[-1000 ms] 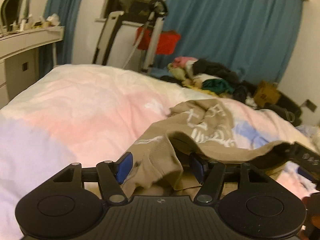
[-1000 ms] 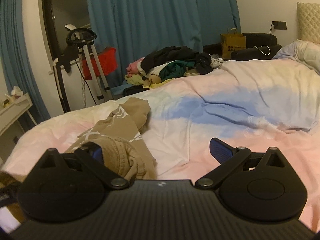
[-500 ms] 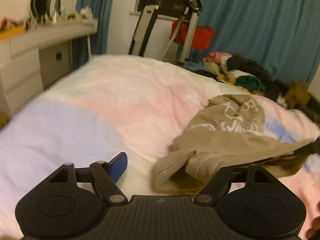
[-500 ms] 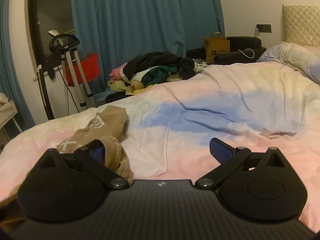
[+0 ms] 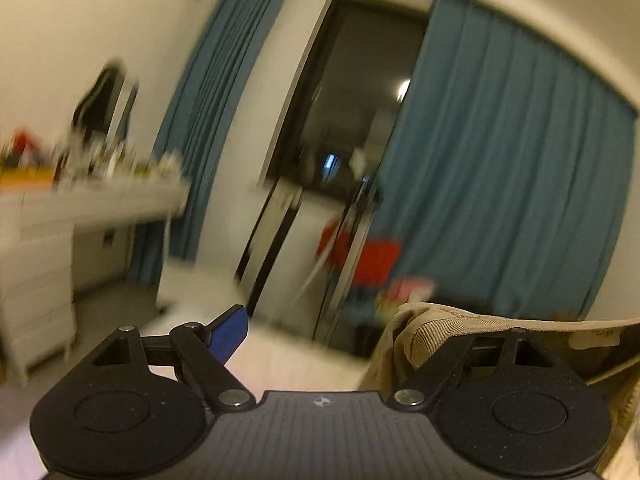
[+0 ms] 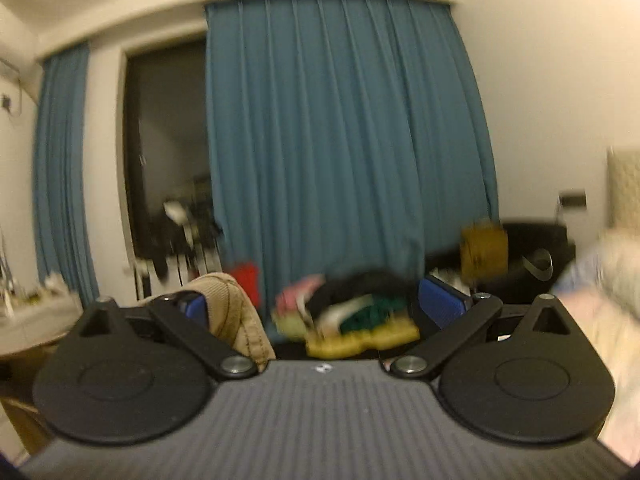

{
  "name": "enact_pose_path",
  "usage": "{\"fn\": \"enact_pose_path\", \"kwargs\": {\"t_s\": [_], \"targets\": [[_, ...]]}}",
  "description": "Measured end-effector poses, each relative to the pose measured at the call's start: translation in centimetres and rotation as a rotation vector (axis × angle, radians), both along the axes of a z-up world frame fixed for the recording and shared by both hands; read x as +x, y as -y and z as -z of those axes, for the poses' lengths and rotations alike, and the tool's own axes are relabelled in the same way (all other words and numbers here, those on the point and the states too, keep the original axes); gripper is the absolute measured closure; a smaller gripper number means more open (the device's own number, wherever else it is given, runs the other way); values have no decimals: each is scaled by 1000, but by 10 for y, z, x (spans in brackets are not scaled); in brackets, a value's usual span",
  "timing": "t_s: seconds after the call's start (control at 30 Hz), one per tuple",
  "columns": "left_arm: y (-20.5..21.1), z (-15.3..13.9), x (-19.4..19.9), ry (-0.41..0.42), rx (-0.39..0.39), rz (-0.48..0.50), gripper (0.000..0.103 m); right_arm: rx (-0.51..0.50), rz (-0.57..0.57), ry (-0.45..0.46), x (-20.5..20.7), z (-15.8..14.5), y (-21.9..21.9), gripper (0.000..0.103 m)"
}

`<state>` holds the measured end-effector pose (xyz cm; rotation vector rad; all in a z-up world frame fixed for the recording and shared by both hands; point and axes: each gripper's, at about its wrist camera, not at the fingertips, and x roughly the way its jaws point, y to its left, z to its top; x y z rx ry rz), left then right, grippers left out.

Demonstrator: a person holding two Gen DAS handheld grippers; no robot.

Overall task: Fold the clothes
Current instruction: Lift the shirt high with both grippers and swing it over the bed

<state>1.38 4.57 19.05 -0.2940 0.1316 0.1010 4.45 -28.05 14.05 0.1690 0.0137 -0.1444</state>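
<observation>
Up at curtain height, both wrist views are blurred. The left gripper (image 5: 332, 332) is seen with its jaws spread wide; a blue pad (image 5: 228, 334) shows on its left finger, while its right finger is draped by the tan garment (image 5: 436, 334), whose ribbed hem is hooked over it and trails off to the right. Nothing is pinched between the jaws. The right gripper (image 6: 320, 312) is likewise spread wide, both blue pads visible, and the same tan cloth (image 6: 232, 312) is hung over its left finger, again hooked rather than clamped. So the garment is carried stretched between the two grippers. Behind, teal curtains (image 6: 340, 140) and a dark window (image 5: 360, 120) are seen, a cluttered white desk (image 5: 80, 204) at left, and a blurred pile of clothes (image 6: 352, 312) beyond the right gripper.
</observation>
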Motion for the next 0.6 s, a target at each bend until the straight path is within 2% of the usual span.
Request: {"fn": "enact_pose_path", "kwargs": {"t_s": [0.17,0.27,0.47,0.6], "targets": [[0,-112,-23,197,36,29,14,-45,-41,132,-23,-101,6,0],[-1,-166,-40,267,55,42,13,-72,-65,211,-37,-162,10,0],[3,-262,-67,299,58,135,12,-57,-85,271,-71,-238,21,0],[13,-293,-61,264,42,178,10,-55,-54,264,-71,-265,29,0]]}}
